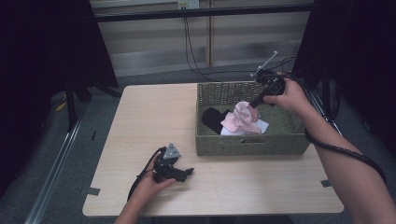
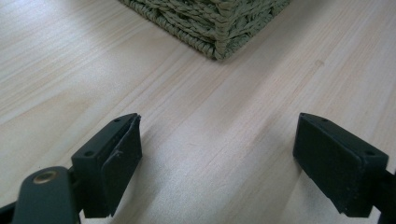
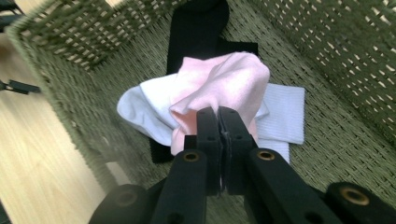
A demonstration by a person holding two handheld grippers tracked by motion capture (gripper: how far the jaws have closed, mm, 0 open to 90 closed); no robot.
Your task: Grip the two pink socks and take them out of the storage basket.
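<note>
nearest the person, the left gripper (image 1: 184,172) was rested low over the wooden table (image 1: 154,121), out in front of the woven basket (image 1: 252,144) and well apart from the clothes. its jaws were spread wide with nothing but bare tabletop between them, as the left gripper view showed, with a corner of the basket just ahead; it was judged to be parked there so as to be ready to receive or steady whatever was brought out.

farther off, inside the basket, the right gripper (image 3: 218,122) was clamped tight on a fold of the pink cloth (image 3: 224,81), the two jaws pressed together with the fabric pinched at their tips. the cloth was gathered upward into a bunch above the basket floor, which suggested that it was being lifted clear of the pile rather than dragged.

beneath it, a white garment (image 3: 285,109) and a black garment (image 3: 196,32) were left lying flat on the basket's bottom, apparently untouched, the pink piece having been on top and so the easiest to pinch first.
</note>
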